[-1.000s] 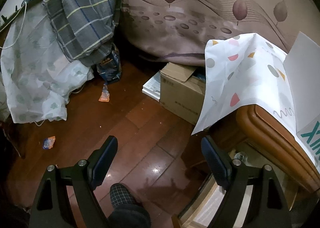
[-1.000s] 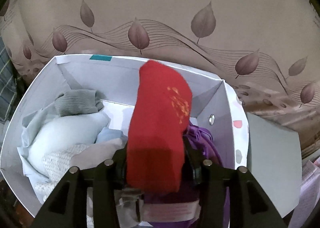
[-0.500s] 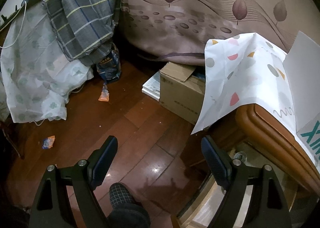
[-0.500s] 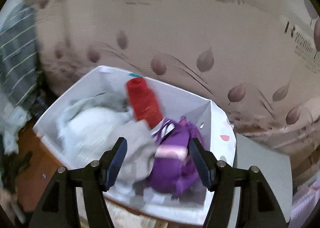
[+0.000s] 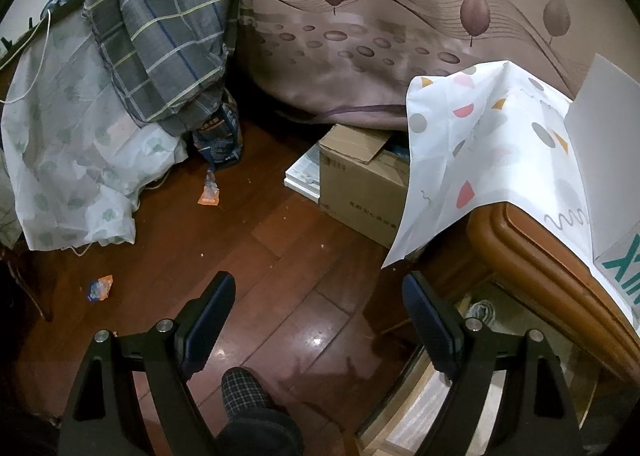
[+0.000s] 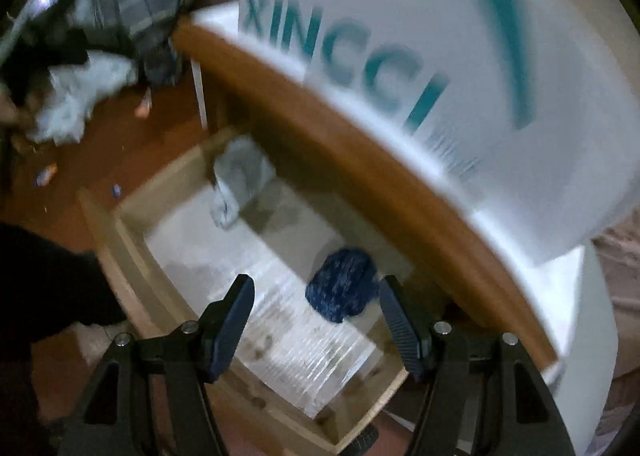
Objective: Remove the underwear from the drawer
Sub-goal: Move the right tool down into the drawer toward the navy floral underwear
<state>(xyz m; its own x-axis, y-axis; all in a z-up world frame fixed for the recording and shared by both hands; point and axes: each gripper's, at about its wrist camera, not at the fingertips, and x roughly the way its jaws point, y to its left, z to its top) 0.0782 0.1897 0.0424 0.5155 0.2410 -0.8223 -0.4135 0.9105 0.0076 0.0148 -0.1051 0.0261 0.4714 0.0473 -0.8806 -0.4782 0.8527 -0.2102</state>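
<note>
The wooden drawer (image 6: 120,240) stands pulled out under the nightstand top (image 6: 360,159). A dark blue bundle of underwear (image 6: 340,288) lies on its white liner near the right side, and a grey-blue garment (image 6: 240,175) lies at the back. My right gripper (image 6: 317,288) hovers open over the drawer with nothing held; the blue bundle sits low between its fingers, apart from the pads. The picture is blurred. My left gripper (image 5: 320,292) hangs open and empty over the wooden floor, with a corner of the drawer (image 5: 420,396) at its right.
A white box (image 6: 400,55) with teal letters and coloured dots (image 5: 500,143) stands on the nightstand (image 5: 540,256). A cardboard box (image 5: 360,183), bedding (image 5: 360,35), hanging cloths (image 5: 80,143) and floor scraps (image 5: 100,288) surround it. A slippered foot (image 5: 248,396) is below the left gripper.
My right gripper let go of the red underwear into the white box, opened, then swung down over the open drawer. The left gripper has not moved.
</note>
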